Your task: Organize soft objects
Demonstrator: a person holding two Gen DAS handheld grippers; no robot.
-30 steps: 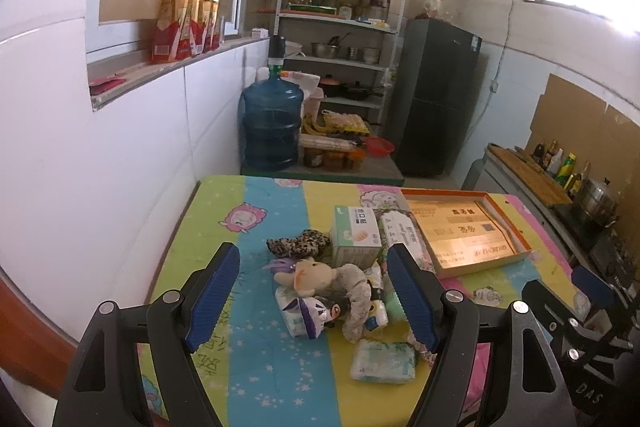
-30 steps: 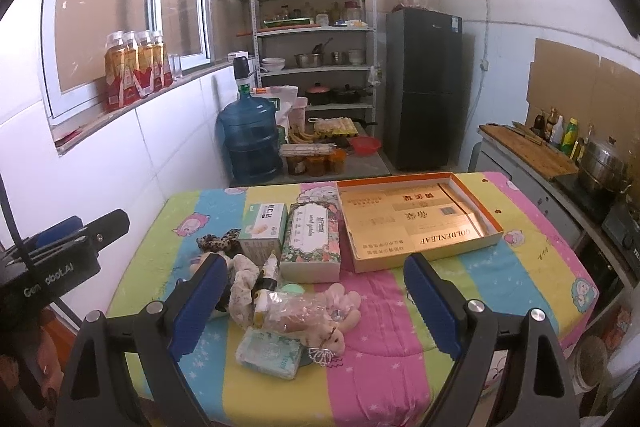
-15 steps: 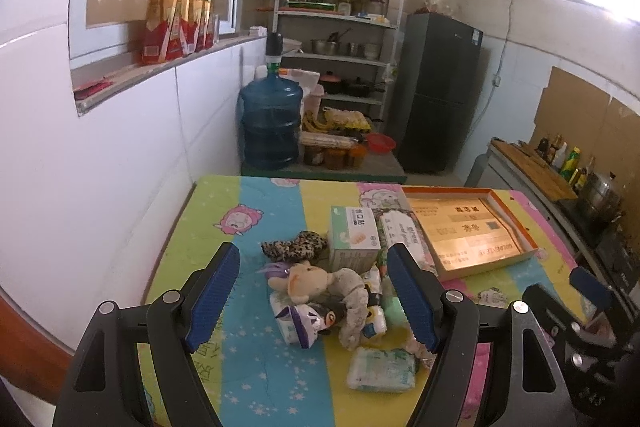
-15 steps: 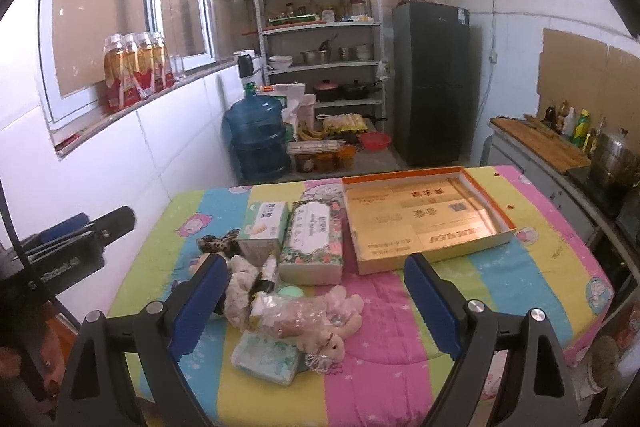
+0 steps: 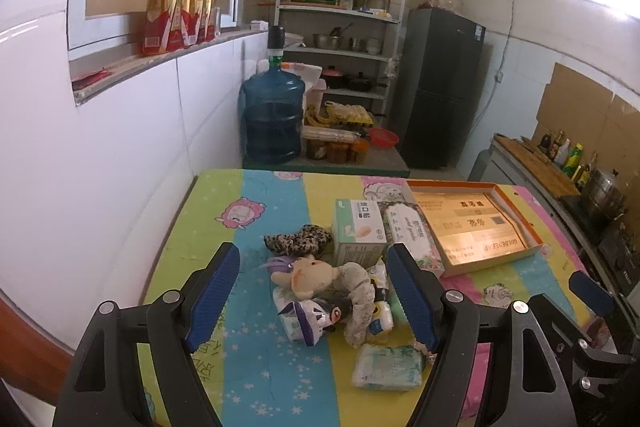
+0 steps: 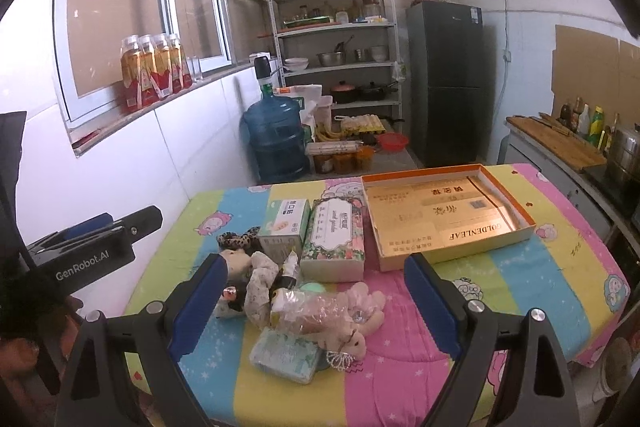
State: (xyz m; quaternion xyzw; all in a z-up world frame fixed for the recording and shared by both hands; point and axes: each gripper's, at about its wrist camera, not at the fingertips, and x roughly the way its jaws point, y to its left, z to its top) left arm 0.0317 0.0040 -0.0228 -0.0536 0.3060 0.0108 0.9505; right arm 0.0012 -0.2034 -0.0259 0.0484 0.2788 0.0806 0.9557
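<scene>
A heap of soft things lies mid-table: a tan plush toy (image 5: 310, 277), a leopard-print scrunchie (image 5: 298, 241), a grey fabric scrunchie (image 5: 356, 307), a green tissue pack (image 5: 388, 367) and a bagged pink plush (image 6: 340, 311). An open orange box lid (image 6: 444, 217) lies to the right. My left gripper (image 5: 314, 297) is open and empty, held above the heap's near side. My right gripper (image 6: 314, 301) is open and empty, over the pink plush. The left gripper's body also shows in the right wrist view (image 6: 92, 251).
A green mask box (image 6: 286, 229) and a floral tissue box (image 6: 334, 239) stand behind the heap. The striped cartoon tablecloth (image 6: 540, 267) covers the table. A white tiled wall runs along the left. A water jug (image 5: 274, 117), shelves and a fridge stand beyond.
Both grippers have drawn back and risen slightly, so the heap sits a little lower and farther in view. Both stay open. Nothing on the table has moved.
</scene>
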